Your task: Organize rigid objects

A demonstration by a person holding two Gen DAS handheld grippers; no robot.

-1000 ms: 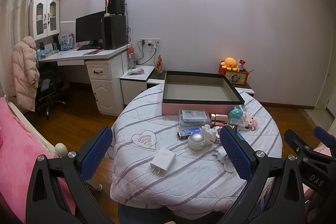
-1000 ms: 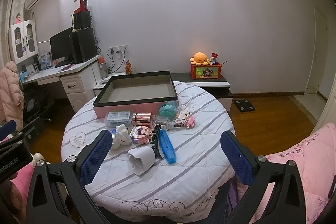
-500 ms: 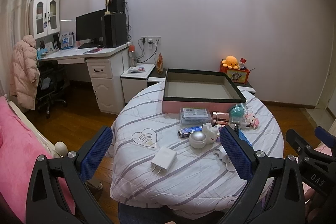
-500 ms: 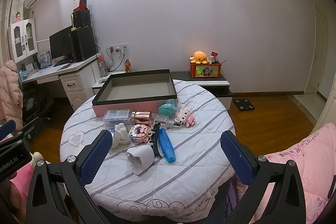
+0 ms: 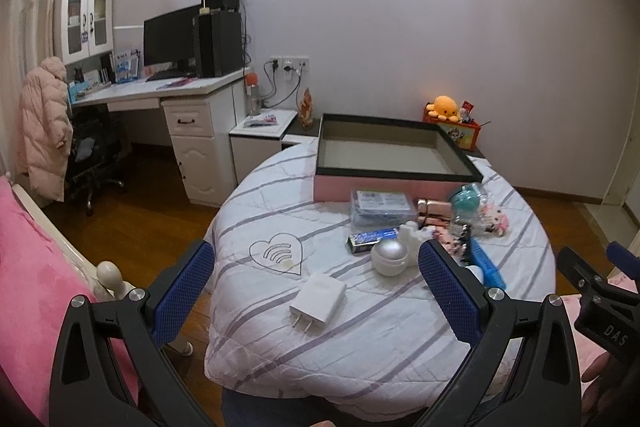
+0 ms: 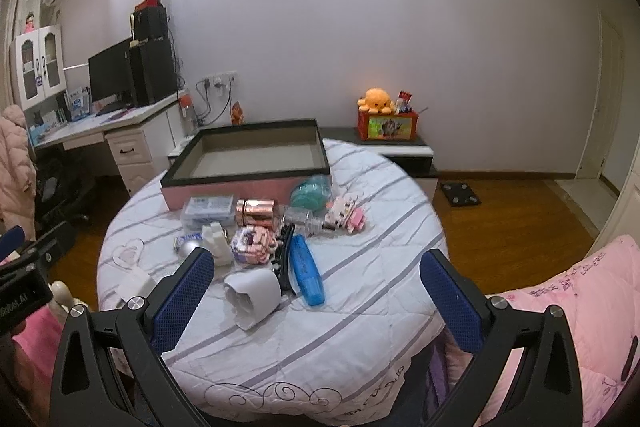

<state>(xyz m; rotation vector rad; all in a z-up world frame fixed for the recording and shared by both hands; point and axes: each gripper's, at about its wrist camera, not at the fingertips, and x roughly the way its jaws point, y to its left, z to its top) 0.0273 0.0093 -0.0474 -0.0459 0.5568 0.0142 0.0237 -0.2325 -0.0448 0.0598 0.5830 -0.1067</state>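
A round table (image 5: 360, 331) with a striped white cover carries a pink box with a black rim (image 5: 392, 183), open and empty. In front of it lie small things: a white charger (image 5: 318, 301), a silver ball (image 5: 390, 257), a clear case (image 5: 382, 205), a blue highlighter (image 6: 306, 269), a white cup on its side (image 6: 252, 293), a copper tin (image 6: 256, 211) and toy bricks (image 6: 346, 217). My left gripper (image 5: 316, 291) is open and empty, hovering at the near edge over the charger. My right gripper (image 6: 316, 297) is open and empty, near the cup and highlighter.
A white desk with monitor and speakers (image 5: 176, 79) stands at the left, with a chair and pink coat (image 5: 44, 123). A low cabinet with an orange plush (image 6: 376, 101) is behind the table. Pink bedding (image 6: 568, 307) lies at the right, wooden floor around.
Both grippers have moved slightly closer to the table; the objects look a little larger. Nothing on the table has moved.
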